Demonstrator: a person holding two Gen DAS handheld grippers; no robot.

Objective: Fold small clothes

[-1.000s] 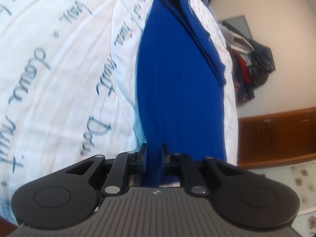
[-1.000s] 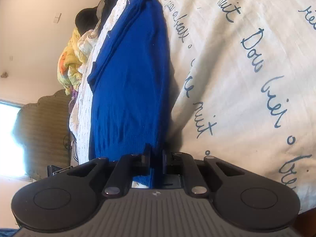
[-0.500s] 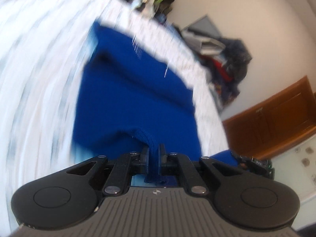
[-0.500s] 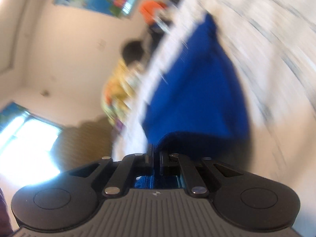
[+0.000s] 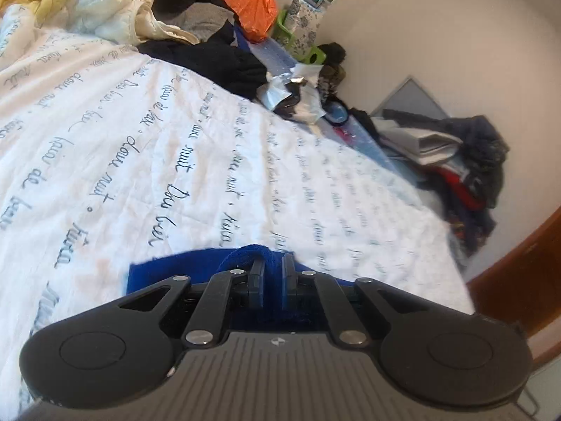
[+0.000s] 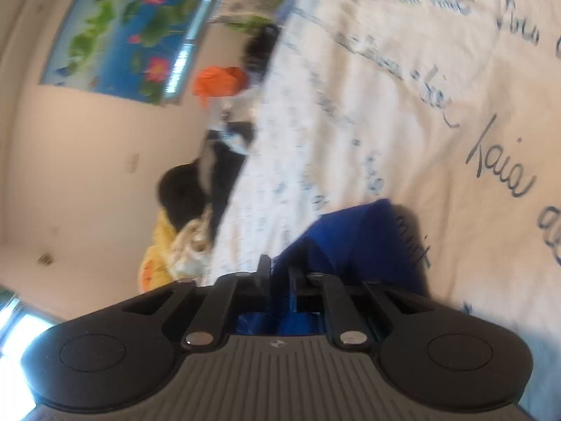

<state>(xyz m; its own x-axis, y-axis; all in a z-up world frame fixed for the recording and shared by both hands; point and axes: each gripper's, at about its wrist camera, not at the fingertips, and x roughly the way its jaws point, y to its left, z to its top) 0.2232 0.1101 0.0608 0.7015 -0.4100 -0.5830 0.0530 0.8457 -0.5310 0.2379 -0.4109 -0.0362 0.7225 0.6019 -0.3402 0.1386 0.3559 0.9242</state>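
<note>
Blue knit fills the gap between the 2 jaws in the left wrist view: the left gripper (image 5: 271, 268) is clenched on a bunched edge of the blue garment (image 5: 182, 268), which spreads out to the left of the jaws and lies low against the white printed bedsheet (image 5: 147, 147). Pinching the hem this way looks meant to carry 1 edge across the rest of the cloth so the fold lands square. Well ahead of the jaws, past the sheet, sits a heap of unsorted clothes (image 5: 210, 52) and an orange bag (image 5: 254, 8).

From the right wrist view, which is blurred, the right gripper (image 6: 279, 270) likewise grips the blue garment (image 6: 364, 242); cloth rises just ahead and to the right of the jaws, draped over the bedsheet (image 6: 403, 87). Holding both corners at once probably keeps the edge taut and level. A lotus poster (image 6: 126, 35) hangs on the wall far ahead-left.
</note>
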